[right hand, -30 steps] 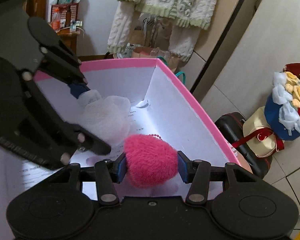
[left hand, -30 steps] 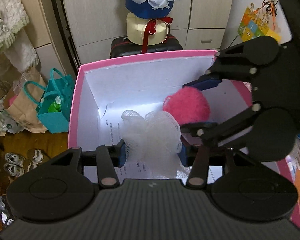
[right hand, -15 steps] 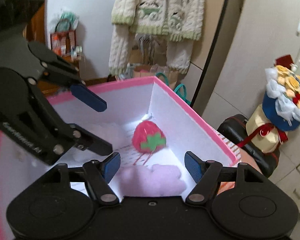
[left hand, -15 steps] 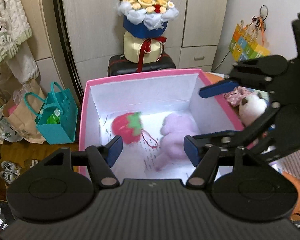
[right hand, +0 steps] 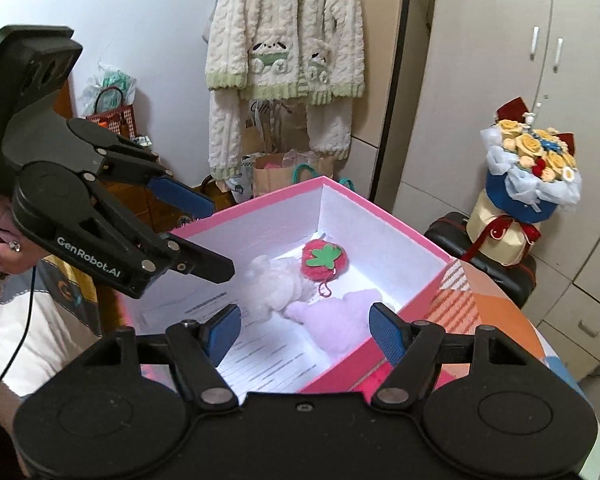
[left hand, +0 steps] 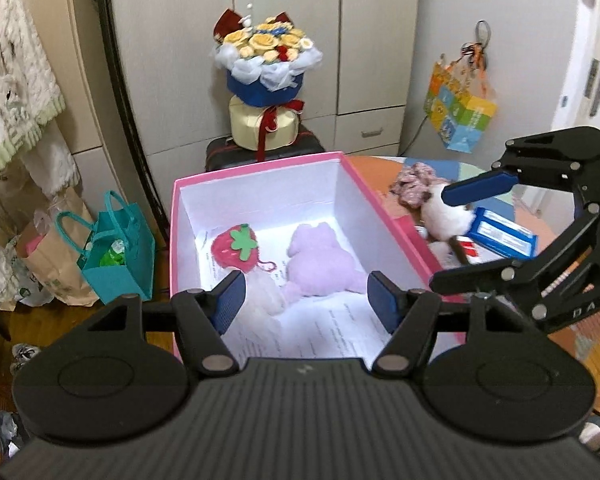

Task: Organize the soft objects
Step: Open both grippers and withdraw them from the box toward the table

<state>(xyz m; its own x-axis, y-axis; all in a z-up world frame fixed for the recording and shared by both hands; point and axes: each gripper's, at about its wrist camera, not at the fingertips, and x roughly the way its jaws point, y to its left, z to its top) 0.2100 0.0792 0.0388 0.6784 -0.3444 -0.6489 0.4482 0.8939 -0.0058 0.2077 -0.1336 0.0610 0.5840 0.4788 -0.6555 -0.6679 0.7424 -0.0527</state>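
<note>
Both the left gripper and right gripper are held wide and empty above the pink box, where the strawberry toy and purple plush lie. Next, the white plush on the table (beside the box) is likely to be fetched.

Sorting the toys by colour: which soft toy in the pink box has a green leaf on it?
The red strawberry plush; the purple plush and white plush have none.

Both grippers are chunky matte black plastic with silver screws at the linkage pivots and blue ribbed pads on the fingers. The left gripper has "GenRobot.AI" printed in white. The person's hand wears a ring; a thin black cable hangs below.
</note>
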